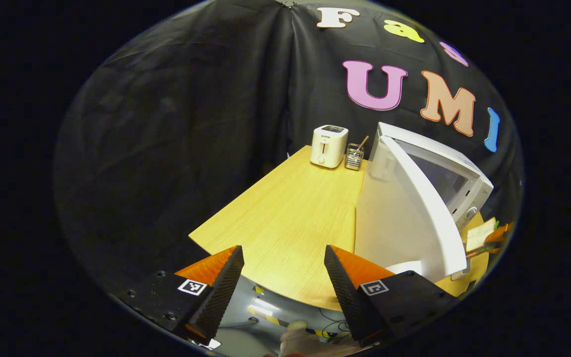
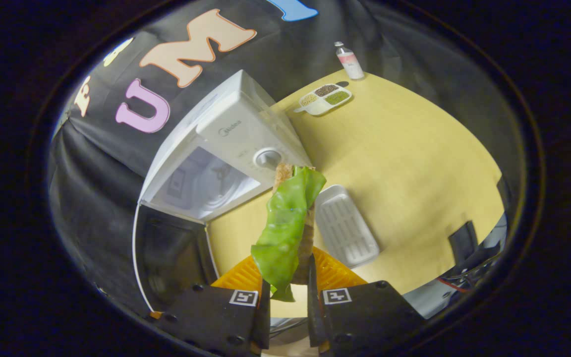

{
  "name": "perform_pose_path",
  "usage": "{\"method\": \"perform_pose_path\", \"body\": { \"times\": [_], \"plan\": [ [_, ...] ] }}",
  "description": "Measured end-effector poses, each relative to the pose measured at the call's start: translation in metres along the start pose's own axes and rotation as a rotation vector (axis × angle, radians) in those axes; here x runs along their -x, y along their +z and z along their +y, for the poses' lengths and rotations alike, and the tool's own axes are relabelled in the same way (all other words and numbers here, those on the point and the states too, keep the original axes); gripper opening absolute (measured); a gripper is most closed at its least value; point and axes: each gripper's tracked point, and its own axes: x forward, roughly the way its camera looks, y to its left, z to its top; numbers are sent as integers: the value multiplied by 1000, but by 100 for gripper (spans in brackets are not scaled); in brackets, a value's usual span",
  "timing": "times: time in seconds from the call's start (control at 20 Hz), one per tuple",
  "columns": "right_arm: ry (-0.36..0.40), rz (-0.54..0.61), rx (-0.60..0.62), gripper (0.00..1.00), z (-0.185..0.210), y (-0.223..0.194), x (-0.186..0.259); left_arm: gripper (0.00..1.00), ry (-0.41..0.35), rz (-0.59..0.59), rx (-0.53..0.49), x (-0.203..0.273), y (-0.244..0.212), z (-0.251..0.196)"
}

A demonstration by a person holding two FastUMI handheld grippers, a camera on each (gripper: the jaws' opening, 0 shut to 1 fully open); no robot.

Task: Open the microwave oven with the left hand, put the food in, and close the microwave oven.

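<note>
matt wood-grain table [image 1: 285, 218], glossy white plastic microwave [image 2: 236, 129], ribbed white plastic tray [image 2: 347, 228], shiny leafy lettuce [image 2: 285, 223], creased black cloth wall [image 1: 176, 124]

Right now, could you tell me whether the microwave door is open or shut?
Open. The microwave door is swung out wide from the microwave, and the cavity shows behind it; the left gripper view shows the door's edge standing out.

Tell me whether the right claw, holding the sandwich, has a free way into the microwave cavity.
Probably yes. The microwave door is swung wide open and the cavity looks empty, with nothing between it and the sandwich gripped in the right claw. The left claw is open, beside the door's outer face.
</note>
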Motion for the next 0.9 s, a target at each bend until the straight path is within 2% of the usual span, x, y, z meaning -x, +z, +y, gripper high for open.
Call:
{"method": "perform_pose_path", "body": {
  "times": [0.15,0.25,0.3,0.35,0.4,0.5,0.55,0.6,0.65,0.9],
  "plan": [
    [66,-47,-86,33,40,-18,-4,96,-70,17,-13,-17,2,-2],
    [136,-55,-147,33,69,-30,-13,96,-105,30,-15,-24,2,-3],
    [171,-58,-171,27,83,-36,-17,96,-119,36,-18,-28,1,-2],
    [199,-62,-183,26,96,-40,-23,95,-129,42,-19,-31,2,-2],
    [223,-68,-189,33,107,-44,-29,96,-139,48,-18,-33,2,-1],
    [256,-81,-188,33,128,-51,-45,96,-158,54,-5,-34,2,-1],
    [272,-86,-192,26,138,-54,-54,95,-169,62,1,-34,1,-3],
    [292,-89,-202,26,148,-56,-62,95,-178,66,3,-33,0,-4],
    [310,-94,-218,33,156,-58,-67,95,-183,70,3,-33,-1,-5],
    [355,-159,-259,33,190,-46,-100,95,-198,68,-21,-33,3,-8]
  ]
}}
